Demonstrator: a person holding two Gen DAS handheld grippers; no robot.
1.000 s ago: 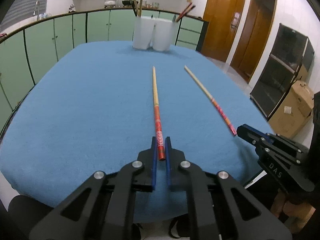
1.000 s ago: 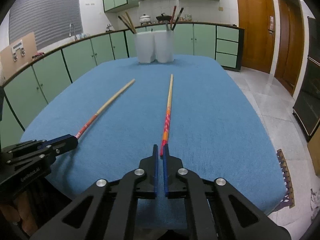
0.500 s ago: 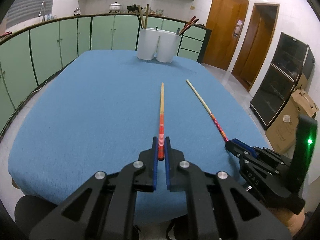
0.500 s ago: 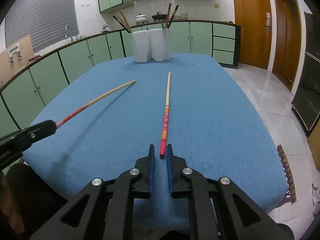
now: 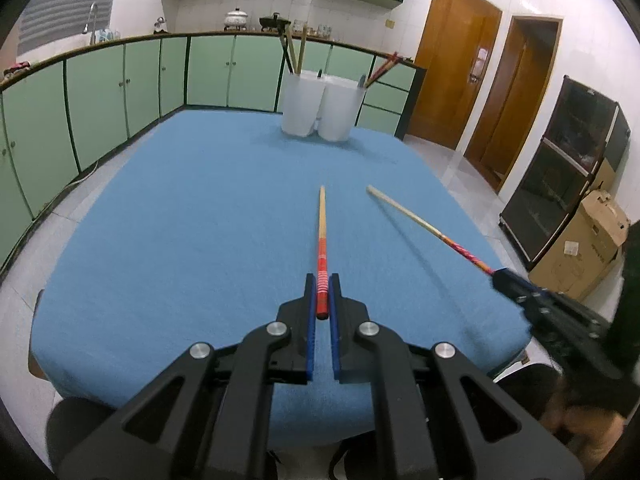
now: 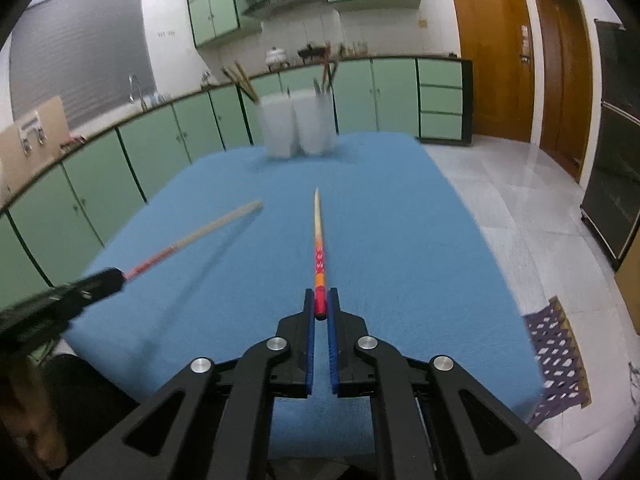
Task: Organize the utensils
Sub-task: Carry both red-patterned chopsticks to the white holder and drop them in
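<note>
Red-ended chopsticks point(image 5: 321, 276) point(image 6: 319, 280) being pinched by both nearly-closed grippers point(image 5: 321, 294) point(image 6: 320, 302) (aim tips into white holders point(image 5: 318, 106)).

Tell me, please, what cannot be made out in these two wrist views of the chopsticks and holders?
- Left wrist view: the lower parts of the utensils in the white holders are hidden by the holder walls.
- Left wrist view: the right gripper is partly cut off by the lens edge.
- Right wrist view: the holders and the left gripper are motion-blurred.

White holders point(image 6: 298, 126) blurred (contents point(image 6: 240, 78) unclear).
</note>
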